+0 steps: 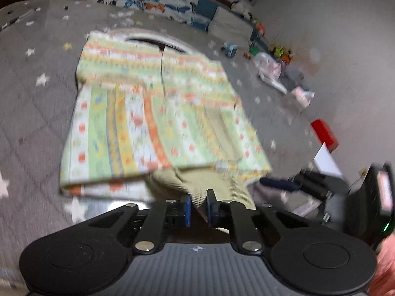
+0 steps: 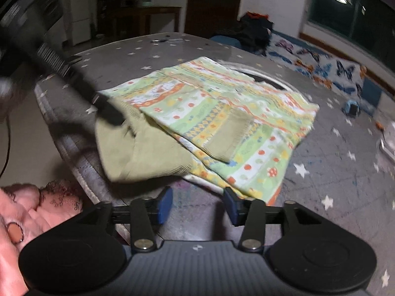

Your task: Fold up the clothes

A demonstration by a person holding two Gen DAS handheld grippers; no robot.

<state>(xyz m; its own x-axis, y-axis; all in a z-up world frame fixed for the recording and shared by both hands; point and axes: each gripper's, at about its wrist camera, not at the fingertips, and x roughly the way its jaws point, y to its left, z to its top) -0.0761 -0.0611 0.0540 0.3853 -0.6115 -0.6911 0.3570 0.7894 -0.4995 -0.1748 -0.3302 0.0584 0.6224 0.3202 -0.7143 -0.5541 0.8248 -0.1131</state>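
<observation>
The garment (image 2: 217, 113) lay part-folded on the worktop (image 2: 333, 172). The left gripper (image 1: 198, 206) pinched its olive cuff (image 1: 209, 185); the right gripper (image 2: 196, 203) gaped, empty. Best to draw the cuff flat across without dragging.

The right gripper (image 2: 196, 203) is open with nothing in it. The colourful cloth (image 2: 222, 113) lies at twelve o'clock. The left gripper (image 2: 111, 113) pinches its green cuff (image 2: 138, 148) at ten o'clock.
</observation>
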